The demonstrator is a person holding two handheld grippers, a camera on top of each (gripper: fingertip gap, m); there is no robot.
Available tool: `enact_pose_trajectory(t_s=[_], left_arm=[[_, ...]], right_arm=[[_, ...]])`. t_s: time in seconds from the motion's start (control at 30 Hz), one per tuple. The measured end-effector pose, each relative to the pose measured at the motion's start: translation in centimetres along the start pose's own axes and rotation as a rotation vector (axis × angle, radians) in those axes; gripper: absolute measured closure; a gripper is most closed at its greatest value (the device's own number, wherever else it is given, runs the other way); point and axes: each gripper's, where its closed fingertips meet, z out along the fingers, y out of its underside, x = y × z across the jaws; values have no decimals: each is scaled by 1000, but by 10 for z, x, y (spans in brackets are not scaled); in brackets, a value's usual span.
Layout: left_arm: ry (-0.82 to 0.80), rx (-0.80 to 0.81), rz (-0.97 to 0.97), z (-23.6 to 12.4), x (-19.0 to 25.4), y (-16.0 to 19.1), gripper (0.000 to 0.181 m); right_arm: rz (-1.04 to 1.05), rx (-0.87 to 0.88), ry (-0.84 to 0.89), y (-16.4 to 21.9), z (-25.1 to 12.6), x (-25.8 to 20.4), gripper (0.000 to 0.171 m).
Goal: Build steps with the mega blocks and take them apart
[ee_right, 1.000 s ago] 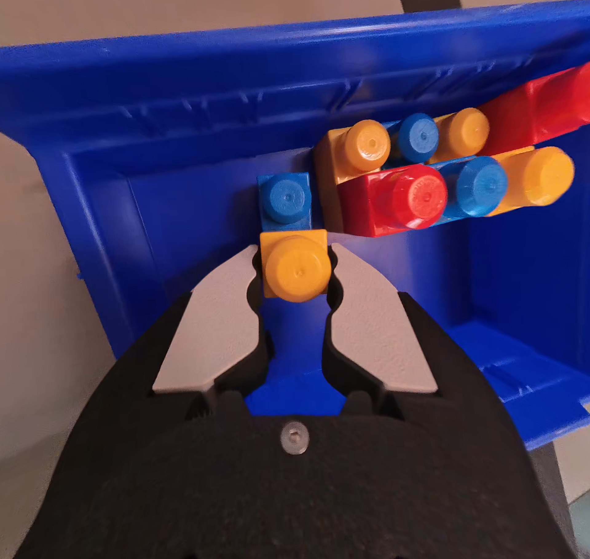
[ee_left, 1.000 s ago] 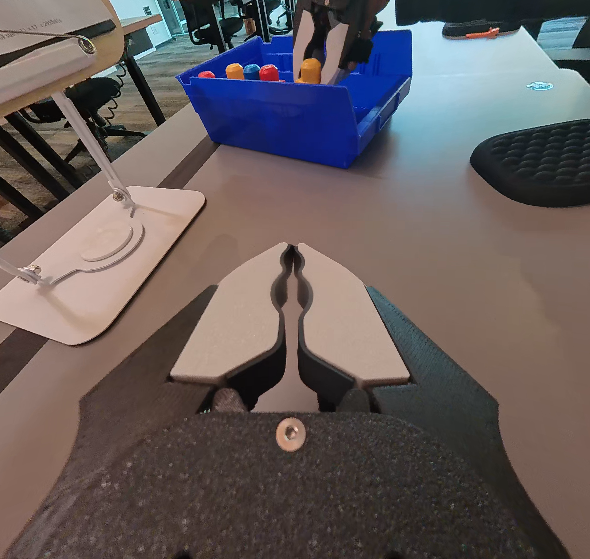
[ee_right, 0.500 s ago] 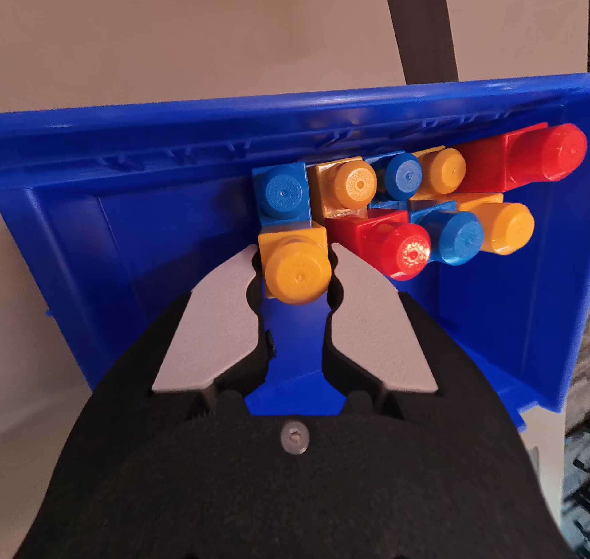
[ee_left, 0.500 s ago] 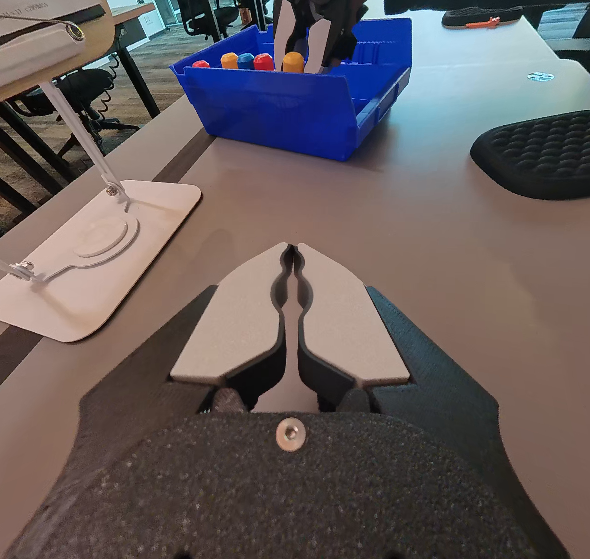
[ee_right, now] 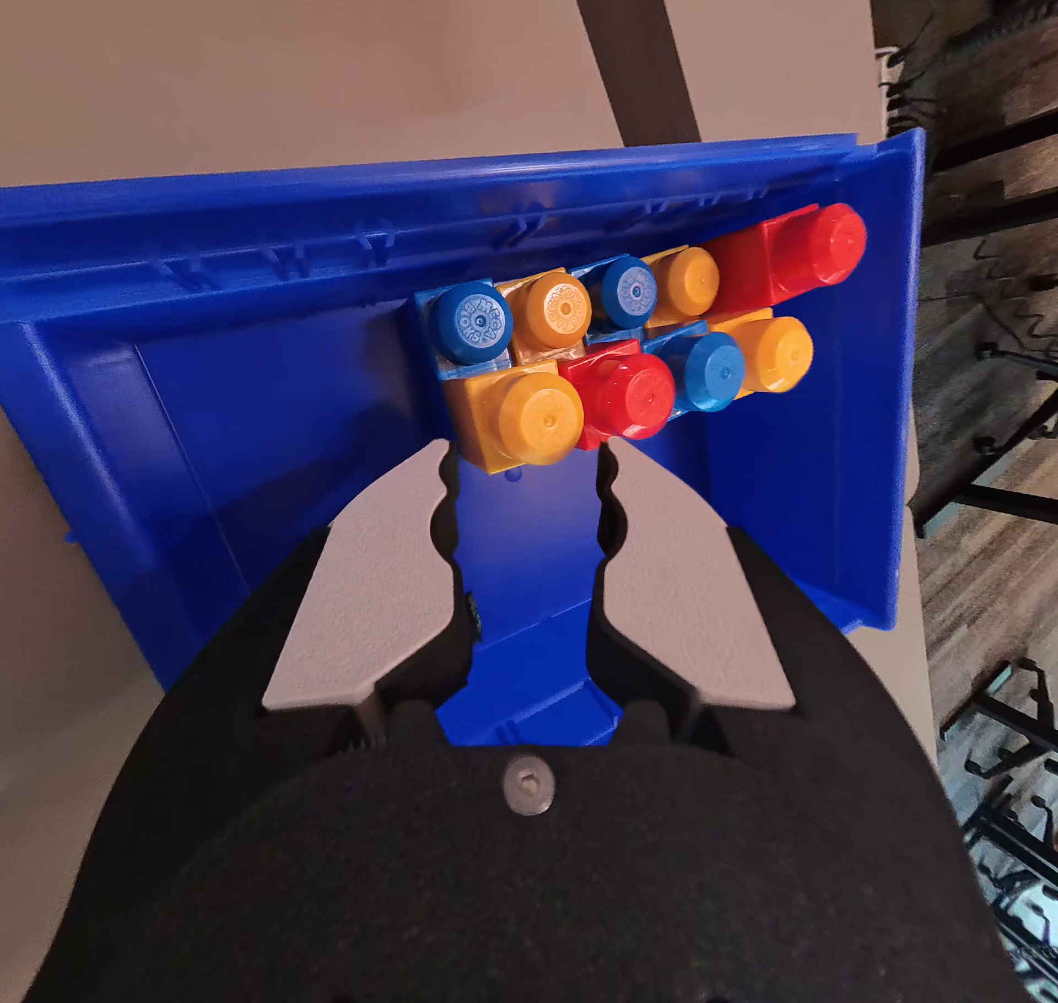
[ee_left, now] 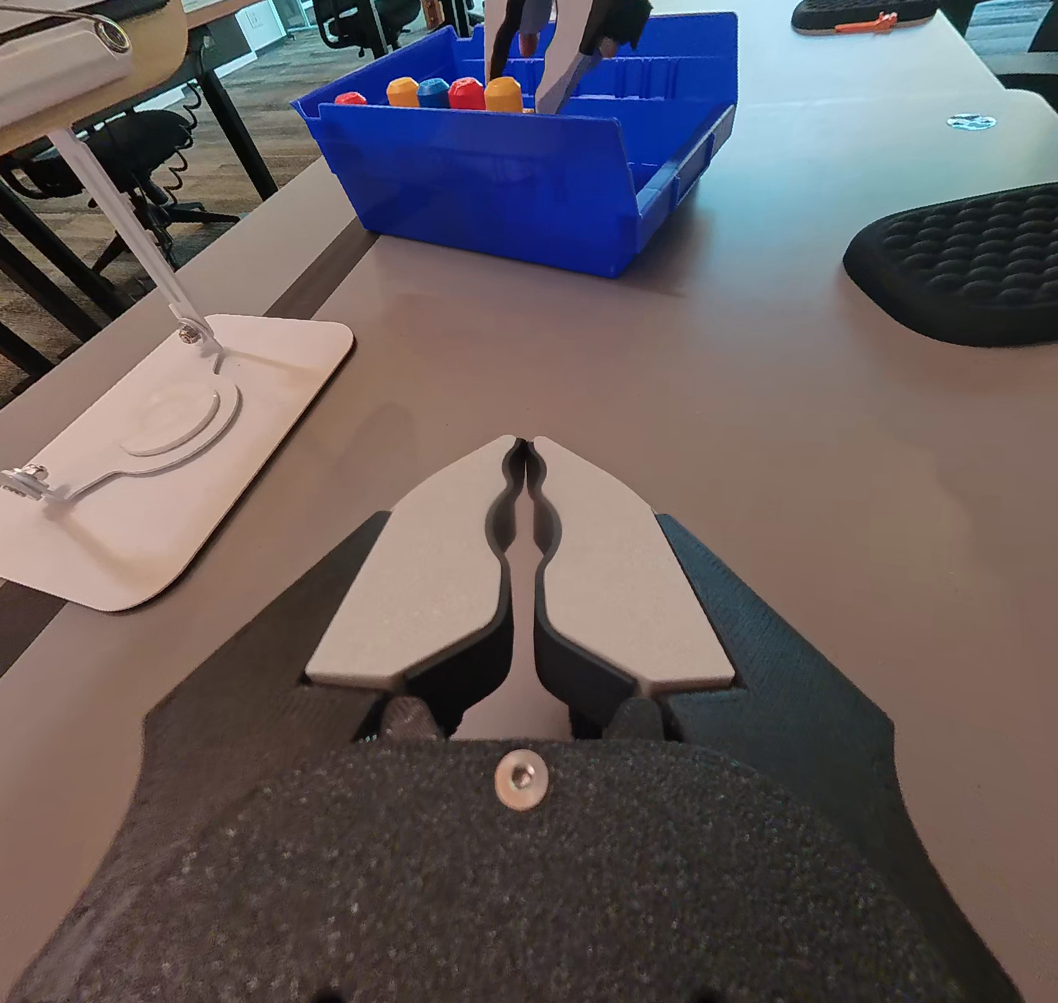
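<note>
Blocks clustered in the blue bin [ee_right: 240, 437], right tool [ee_right: 524, 454] spread open above them, gripping nothing.
In the right wrist view, an orange block [ee_right: 515, 414] sits just past the fingertips at frame centre, beside red [ee_right: 624, 397] and blue blocks [ee_right: 469, 323] against the bin's far wall. Left tool [ee_left: 525, 446], lower centre of its view, hangs over the grey surface [ee_left: 744, 403] with fingertips nearly touching, empty; a white stand base [ee_left: 143, 460] lies at left.
</note>
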Motion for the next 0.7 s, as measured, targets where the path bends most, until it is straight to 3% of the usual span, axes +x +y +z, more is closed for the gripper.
enact_pose_trajectory(t_s=[0.23,0.4,0.53,0.7], left_arm=[[-28,25,2,-3,-5,-5,181],[-109,70,-18,-10,-18,-14,181],[-198,109,-35,-18,-33,-20,181],[-346,162,-44,-35,-55,-30,181]], right_arm=[[44,116,97,-17,-15,4,126],[217,529,192,-87,-61,1,127],[417,880,233,-141,-102,-16,142],[590,1019,143,-189,-105,-64,153]])
